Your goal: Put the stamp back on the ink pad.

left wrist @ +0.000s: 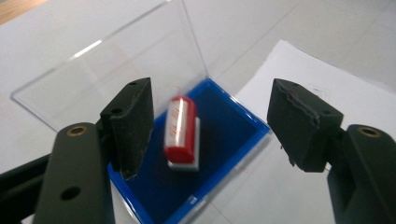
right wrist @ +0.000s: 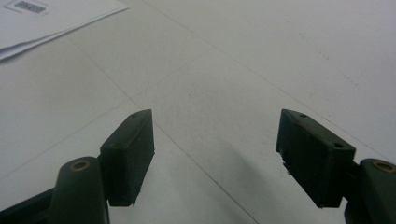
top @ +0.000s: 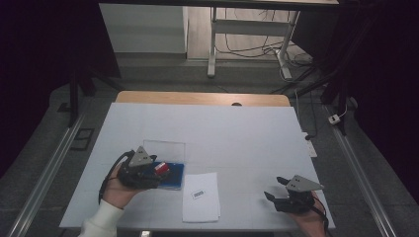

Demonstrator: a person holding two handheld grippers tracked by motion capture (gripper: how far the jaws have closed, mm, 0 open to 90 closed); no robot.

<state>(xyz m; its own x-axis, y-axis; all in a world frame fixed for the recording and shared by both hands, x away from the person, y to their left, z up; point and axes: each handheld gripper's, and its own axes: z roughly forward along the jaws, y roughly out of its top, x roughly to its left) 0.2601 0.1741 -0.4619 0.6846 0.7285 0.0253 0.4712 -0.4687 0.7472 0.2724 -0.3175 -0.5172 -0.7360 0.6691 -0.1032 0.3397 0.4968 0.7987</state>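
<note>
While my right gripper sat open over bare table, well apart, my left gripper hung open over the blue tray. Between its jaws stood the red stamp, nearer the left one, long axis running away from me.

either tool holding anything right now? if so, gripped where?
Nothing held. Left tool is open around the red stamp in the blue tray, jaws clear of it. Right tool is open over bare table.
</note>
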